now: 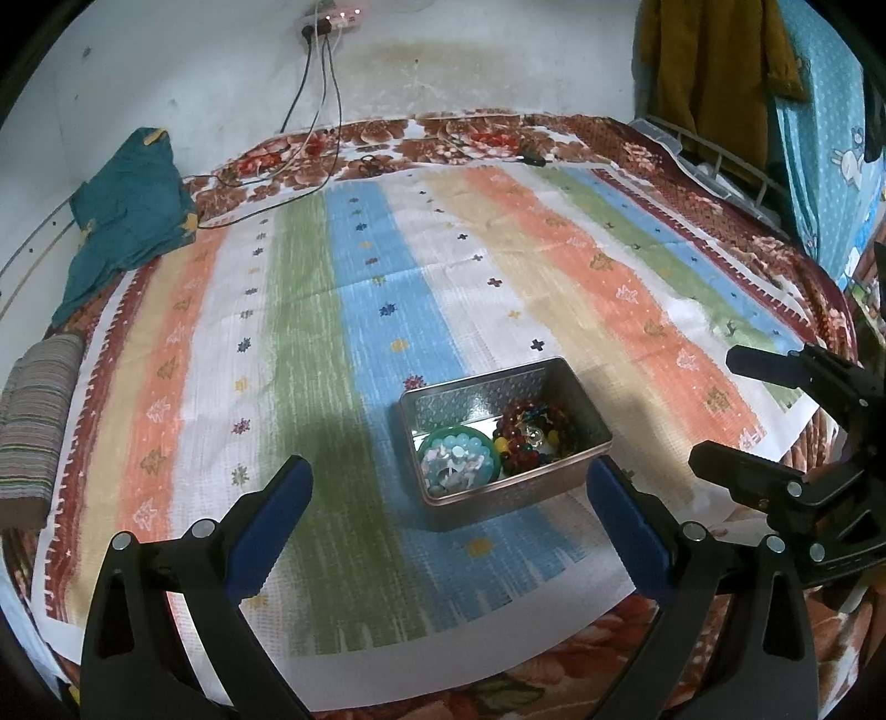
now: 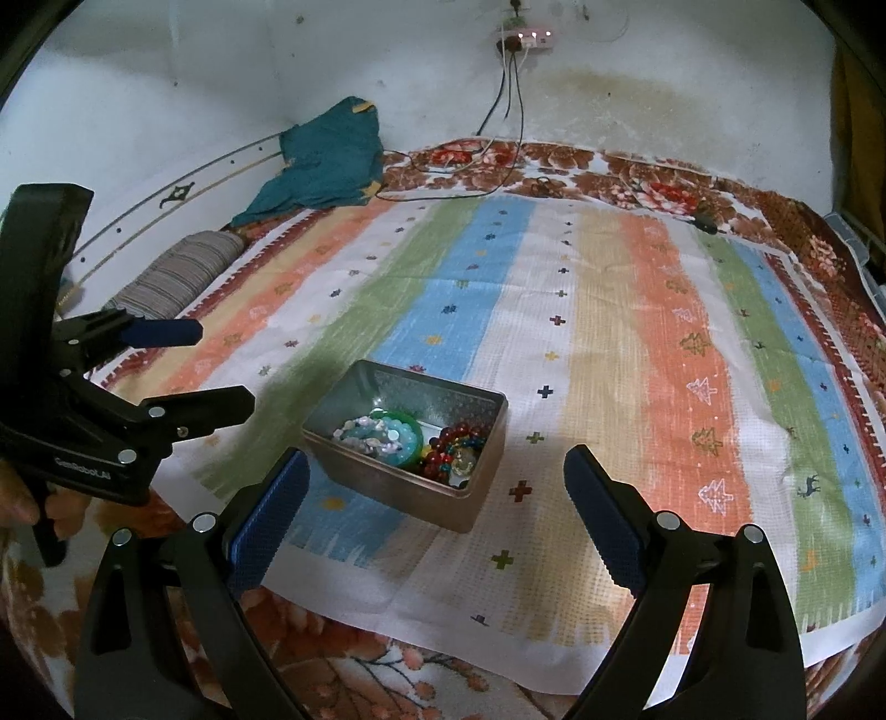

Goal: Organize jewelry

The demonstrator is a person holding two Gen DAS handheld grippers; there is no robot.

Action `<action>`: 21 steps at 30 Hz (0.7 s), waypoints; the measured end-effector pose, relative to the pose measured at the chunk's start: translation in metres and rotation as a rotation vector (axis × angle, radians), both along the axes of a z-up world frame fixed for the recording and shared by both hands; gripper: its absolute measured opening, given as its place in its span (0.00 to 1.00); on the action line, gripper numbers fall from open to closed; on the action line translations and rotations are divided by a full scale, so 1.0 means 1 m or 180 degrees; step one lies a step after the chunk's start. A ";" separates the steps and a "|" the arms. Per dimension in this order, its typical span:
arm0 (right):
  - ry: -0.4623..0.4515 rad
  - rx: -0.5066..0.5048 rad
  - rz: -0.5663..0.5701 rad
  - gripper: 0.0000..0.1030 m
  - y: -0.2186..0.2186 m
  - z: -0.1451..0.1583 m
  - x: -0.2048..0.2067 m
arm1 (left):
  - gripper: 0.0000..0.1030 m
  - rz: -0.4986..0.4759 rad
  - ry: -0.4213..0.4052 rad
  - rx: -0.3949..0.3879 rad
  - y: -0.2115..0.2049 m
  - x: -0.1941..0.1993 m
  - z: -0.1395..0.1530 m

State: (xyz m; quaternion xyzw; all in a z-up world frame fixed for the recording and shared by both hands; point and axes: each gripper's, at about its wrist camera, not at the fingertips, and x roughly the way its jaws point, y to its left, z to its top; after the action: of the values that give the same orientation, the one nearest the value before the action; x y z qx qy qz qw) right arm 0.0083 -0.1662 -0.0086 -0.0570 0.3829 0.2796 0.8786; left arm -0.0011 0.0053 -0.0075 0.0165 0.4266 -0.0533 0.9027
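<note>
- Sitting on the striped cloth [image 1: 343, 310], over the blue stripe near the front edge: an open metal tin [image 1: 576, 407], rectangular, lid off.
- Holding the jewelry inside: a green ring-shaped bracelet [image 1: 480, 440] with pale blue beads [image 1: 457, 459] heaped within it, filling the left part of the tin in the left wrist view.
- Lying right beside those, touching them: dark red beads [image 1: 518, 429] tangled with a few coloured ones (single strands too small to tell apart).
- Hovering short of the tin, left gripper [image 1: 448, 495] with fingers spread wide, blue pads [image 1: 274, 526] facing inward, nothing between them; the right-hand pad sitting close by the tin's near corner.
- Hanging low over the cloth to the right of the tin, right gripper [image 2: 434, 479] also spread wide and empty, its left pad [image 2: 271, 518] near the tin's [image 2: 487, 443] front wall (touching or not, cannot tell).
- Showing at the far left of the right wrist view: the left gripper from the side [image 2: 221, 371], with part of a hand [image 2: 22, 498] gripping its handle.
- Lying at the back left of the bed: a teal garment [image 1: 130, 210] and a striped pillow [image 1: 36, 415].
- Trailing down from a wall socket [image 2: 526, 39] onto the flowered blanket [image 1: 487, 135]: dark cables [image 1: 326, 105].
</note>
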 end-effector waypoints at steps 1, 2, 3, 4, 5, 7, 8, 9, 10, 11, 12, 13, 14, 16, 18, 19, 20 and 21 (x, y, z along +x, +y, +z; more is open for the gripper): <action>0.0002 -0.0001 -0.0001 0.91 0.000 0.000 0.000 | 0.94 -0.0009 -0.0006 0.0000 0.000 0.000 0.000; 0.0005 -0.0006 -0.0004 0.91 0.001 0.000 0.000 | 0.94 -0.0015 -0.0009 0.0001 -0.001 0.000 0.000; 0.0006 -0.0008 -0.0004 0.91 0.001 0.000 0.000 | 0.94 -0.0017 -0.0016 0.0008 0.000 0.000 -0.001; 0.0008 -0.0009 -0.0003 0.91 0.002 0.001 0.000 | 0.94 -0.0019 -0.0023 0.0012 0.000 -0.001 0.000; 0.0007 -0.0008 -0.0002 0.91 0.001 0.000 0.000 | 0.94 -0.0023 -0.0030 0.0009 0.001 -0.001 -0.001; 0.0011 -0.0012 0.0000 0.91 0.001 0.000 0.000 | 0.94 -0.0036 -0.0027 0.0004 0.001 -0.001 -0.001; 0.0013 -0.0015 0.0002 0.91 0.001 0.000 0.000 | 0.94 -0.0051 -0.0019 0.0009 -0.001 -0.002 -0.001; 0.0011 -0.0015 0.0000 0.91 0.001 0.000 0.000 | 0.94 -0.0067 -0.0008 0.0027 -0.002 -0.001 -0.002; 0.0014 -0.0017 0.0001 0.91 0.001 0.000 0.000 | 0.94 -0.0080 -0.0009 0.0052 -0.003 -0.002 -0.002; 0.0016 -0.0019 -0.0001 0.91 0.001 0.000 0.000 | 0.94 -0.0091 -0.0016 0.0066 -0.004 -0.002 -0.001; 0.0002 -0.0019 -0.0011 0.91 0.001 0.000 0.000 | 0.94 -0.0101 -0.0020 0.0070 -0.005 -0.002 -0.001; -0.0019 -0.0017 -0.0026 0.91 0.000 0.002 0.000 | 0.94 -0.0103 -0.0020 0.0073 -0.006 -0.003 0.000; -0.0020 -0.0001 -0.0029 0.91 -0.001 0.002 0.000 | 0.94 -0.0096 -0.0015 0.0075 -0.005 -0.002 -0.001; -0.0009 0.0009 -0.0034 0.91 -0.002 -0.001 0.000 | 0.94 -0.0083 -0.0011 0.0066 -0.007 -0.003 0.000; 0.0010 -0.0013 -0.0026 0.91 -0.002 -0.003 0.000 | 0.94 -0.0071 -0.0009 0.0058 -0.006 -0.003 0.001; 0.0009 -0.0017 -0.0030 0.91 -0.003 -0.003 0.001 | 0.94 -0.0069 -0.0010 0.0058 -0.006 -0.004 0.001; 0.0007 -0.0014 -0.0039 0.91 -0.004 -0.002 0.001 | 0.94 -0.0069 -0.0009 0.0061 -0.006 -0.003 0.001; 0.0013 -0.0008 -0.0037 0.91 -0.004 -0.002 0.001 | 0.94 -0.0065 -0.0007 0.0069 -0.006 -0.003 0.001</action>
State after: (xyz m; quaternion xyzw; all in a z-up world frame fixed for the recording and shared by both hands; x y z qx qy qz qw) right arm 0.0096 -0.1701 -0.0109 -0.0552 0.3854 0.2741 0.8794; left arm -0.0044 -0.0010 -0.0068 0.0307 0.4260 -0.0578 0.9024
